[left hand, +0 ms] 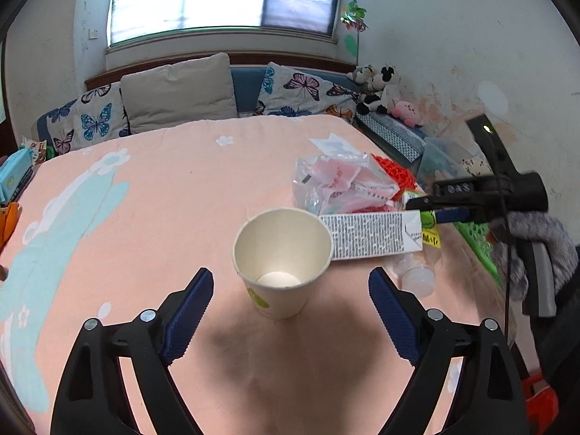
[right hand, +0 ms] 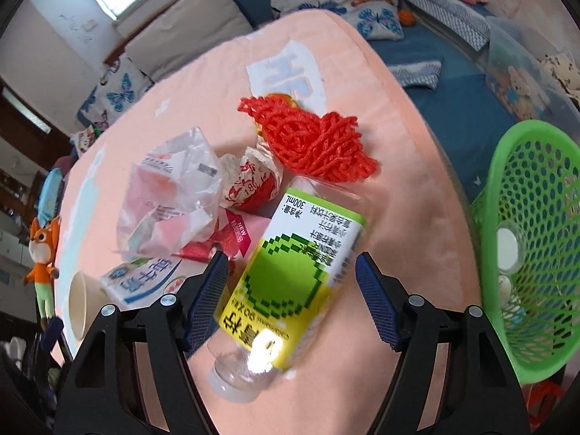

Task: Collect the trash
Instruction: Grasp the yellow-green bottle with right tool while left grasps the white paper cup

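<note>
1. Green basket stands at the pink-covered table's right edge.
2. Bottle lies flat, cap toward the camera, between the right gripper's spread, non-touching jaws.
3. Upright paper cup sits ahead of the wide left gripper.

A peach-pink fleece cover with pale blue flower prints spreads across the surface. Far behind it lean a plain beige cushion and butterfly-print pillows. Far right sit black-and-white plush toys; an orange fox plush hangs at left.
</note>
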### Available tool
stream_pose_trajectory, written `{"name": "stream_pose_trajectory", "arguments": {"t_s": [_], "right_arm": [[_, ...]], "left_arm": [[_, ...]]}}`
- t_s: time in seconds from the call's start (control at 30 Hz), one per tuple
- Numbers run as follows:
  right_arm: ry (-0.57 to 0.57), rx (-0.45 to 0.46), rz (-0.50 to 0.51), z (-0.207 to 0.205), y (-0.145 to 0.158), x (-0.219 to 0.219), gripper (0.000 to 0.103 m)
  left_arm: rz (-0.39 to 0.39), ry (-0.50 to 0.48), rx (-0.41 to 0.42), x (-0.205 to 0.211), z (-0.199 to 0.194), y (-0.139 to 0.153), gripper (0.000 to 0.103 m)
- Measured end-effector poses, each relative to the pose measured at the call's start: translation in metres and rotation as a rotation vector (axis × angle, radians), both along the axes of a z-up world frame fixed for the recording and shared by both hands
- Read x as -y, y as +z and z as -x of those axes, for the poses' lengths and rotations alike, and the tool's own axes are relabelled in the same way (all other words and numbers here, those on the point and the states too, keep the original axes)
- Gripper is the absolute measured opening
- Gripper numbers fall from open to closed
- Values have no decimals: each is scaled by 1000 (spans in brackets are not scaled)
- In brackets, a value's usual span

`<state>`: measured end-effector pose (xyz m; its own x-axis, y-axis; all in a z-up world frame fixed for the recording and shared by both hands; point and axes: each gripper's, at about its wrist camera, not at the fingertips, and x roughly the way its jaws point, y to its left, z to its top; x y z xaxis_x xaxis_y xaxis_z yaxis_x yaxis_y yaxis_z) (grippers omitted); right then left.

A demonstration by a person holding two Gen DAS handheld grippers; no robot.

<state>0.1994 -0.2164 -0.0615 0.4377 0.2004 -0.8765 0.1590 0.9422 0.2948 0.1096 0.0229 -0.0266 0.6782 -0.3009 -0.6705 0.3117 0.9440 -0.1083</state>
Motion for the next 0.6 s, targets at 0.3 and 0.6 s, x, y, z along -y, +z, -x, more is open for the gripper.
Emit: {"name": "stream_pose_trajectory", "arguments": {"t_s": [0.3,0.6], "right_arm": [[-66,-77,-32,-12,-18,7,69],[-36,-32,-29,-3,0,7,67]], "left_arm": [[-52,-31,-17,3,-9,-19,87],[-57,-35,-36,8,-34,-34,86]]}}
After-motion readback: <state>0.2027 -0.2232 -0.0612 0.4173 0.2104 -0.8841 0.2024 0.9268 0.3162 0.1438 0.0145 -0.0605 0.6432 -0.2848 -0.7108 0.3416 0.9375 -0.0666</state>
